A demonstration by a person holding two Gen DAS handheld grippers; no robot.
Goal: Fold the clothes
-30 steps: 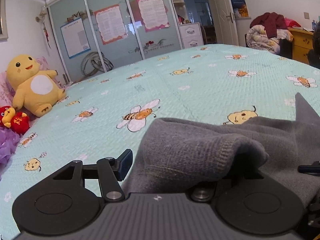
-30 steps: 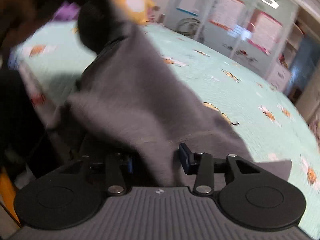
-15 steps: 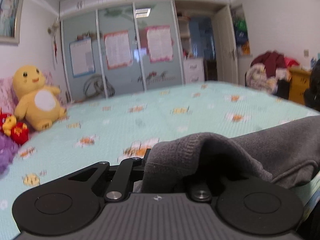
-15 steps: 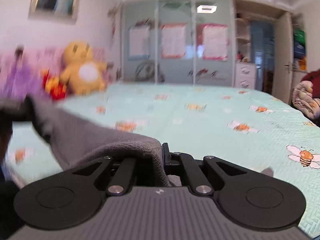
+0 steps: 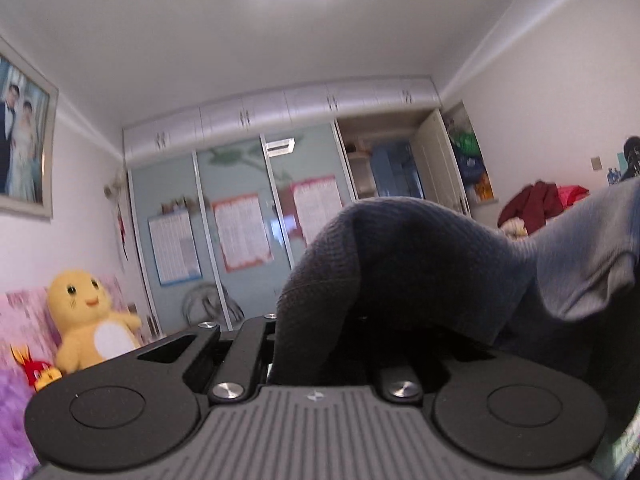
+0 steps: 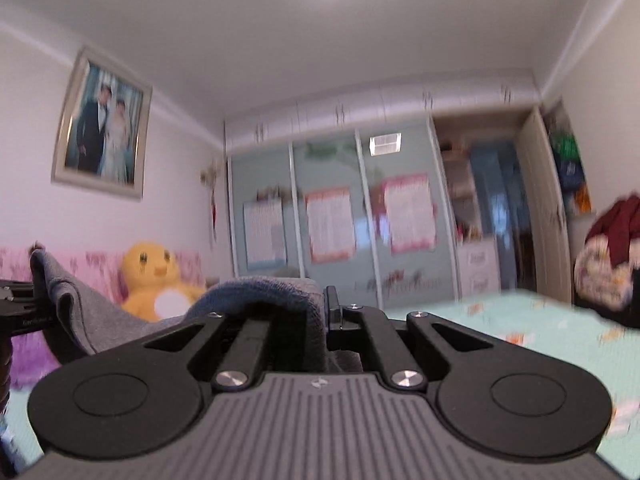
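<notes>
Grey knit garment (image 5: pixel 420 264): held aloft, clear of the bed (image 6: pixel 520 320) seen at lower right of the right wrist view. One edge is pinched in the closed left gripper (image 5: pixel 316 344), cloth humped over it at frame centre. Another edge is clamped in the closed right gripper (image 6: pixel 324 320). In the right view the fabric is stretched from centre towards the far left of frame, where the left gripper appears. Long axis is judged to run gripper to gripper; both hands equally near. Lowering flat is likely next.
</notes>
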